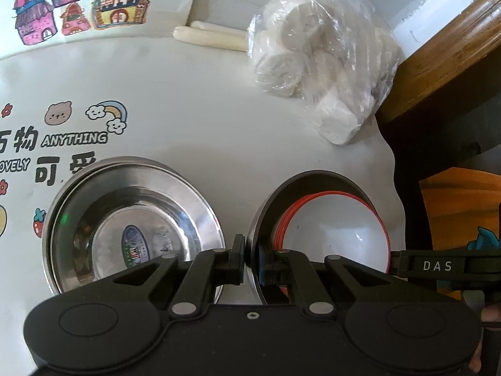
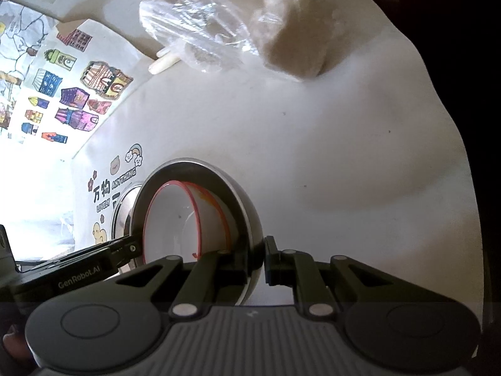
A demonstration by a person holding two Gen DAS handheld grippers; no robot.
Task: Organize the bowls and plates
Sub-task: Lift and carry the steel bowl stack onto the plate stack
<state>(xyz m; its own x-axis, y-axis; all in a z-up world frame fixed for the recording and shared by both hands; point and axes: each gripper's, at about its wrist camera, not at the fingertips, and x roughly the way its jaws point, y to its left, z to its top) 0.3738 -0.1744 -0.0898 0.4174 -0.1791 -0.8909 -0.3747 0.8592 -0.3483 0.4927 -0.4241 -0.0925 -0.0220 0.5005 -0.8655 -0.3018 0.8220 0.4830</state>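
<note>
A steel bowl (image 1: 271,210) with a dark inside holds a nest of red-rimmed white bowls (image 1: 338,232). My left gripper (image 1: 250,252) is shut on its near left rim. My right gripper (image 1: 396,263) reaches in from the right to the opposite rim. In the right wrist view my right gripper (image 2: 262,258) is shut on the steel bowl (image 2: 249,219), one finger inside and one outside. The white bowls (image 2: 175,222) show within, and my left gripper (image 2: 133,249) grips the far side. A stack of steel plates (image 1: 131,216) lies on the table beside it.
A clear bag of white rolls (image 1: 313,62) and two white sticks (image 1: 209,36) lie at the back of the white printed tablecloth (image 1: 203,119). The cloth's edge falls away on the right beside wooden furniture (image 1: 454,47) and an orange item (image 1: 463,206).
</note>
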